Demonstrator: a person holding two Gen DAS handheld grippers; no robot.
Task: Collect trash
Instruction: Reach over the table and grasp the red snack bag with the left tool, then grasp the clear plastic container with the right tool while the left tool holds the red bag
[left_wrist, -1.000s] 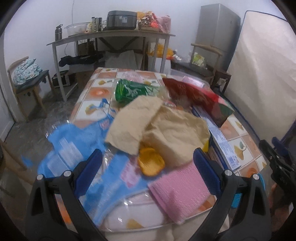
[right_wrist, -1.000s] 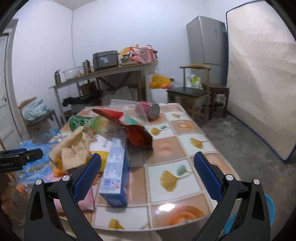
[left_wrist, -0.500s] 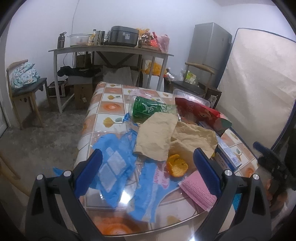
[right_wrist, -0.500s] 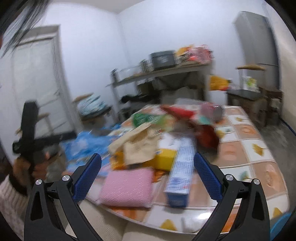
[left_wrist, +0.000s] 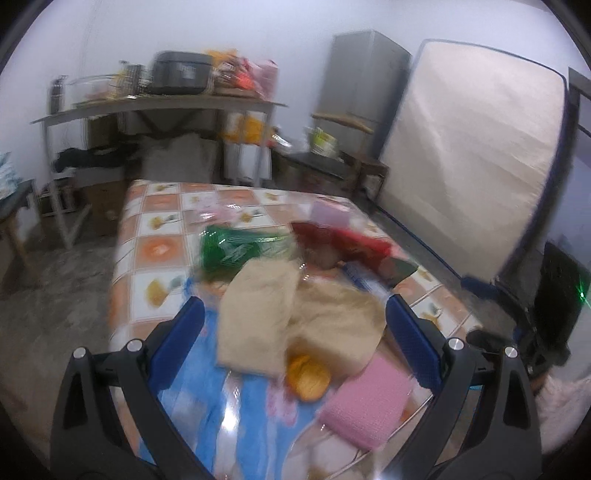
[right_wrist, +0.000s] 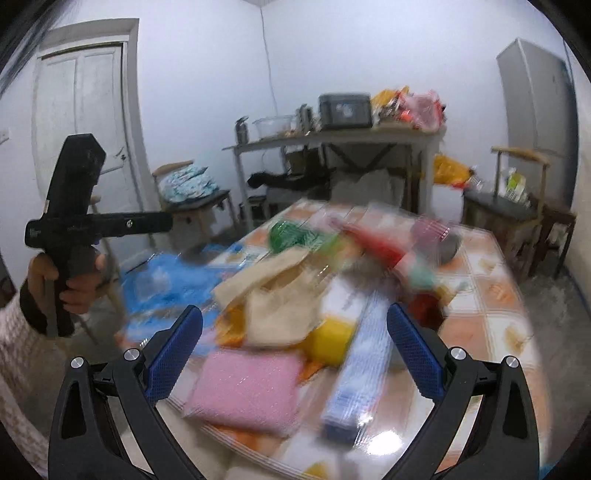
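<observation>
Since half a second ago both views have blurred with motion, and the left gripper (left_wrist: 293, 325) has come nearer over the pile, the brown paper now lying between its blue pads. Its jaws stand wide apart and hold nothing. The right gripper (right_wrist: 294, 328) is equally wide and empty, above the near table edge.

Nearest in the left view, at 5 o'clock, lies a pink sponge (left_wrist: 365, 404), with an orange peel (left_wrist: 308, 374) just beside it at 6. Crumpled brown paper (left_wrist: 291, 317) fills the centre, over blue plastic wrappers (left_wrist: 221, 398) at 7. Farther, toward 12, sit a green packet (left_wrist: 236, 249) and a red bag (left_wrist: 347, 243) on the tiled table (left_wrist: 155, 221).

In the right view a long blue box (right_wrist: 364, 365) lies at 5 o'clock, and a hand (right_wrist: 70, 280) at 9 grips the other tool.
</observation>
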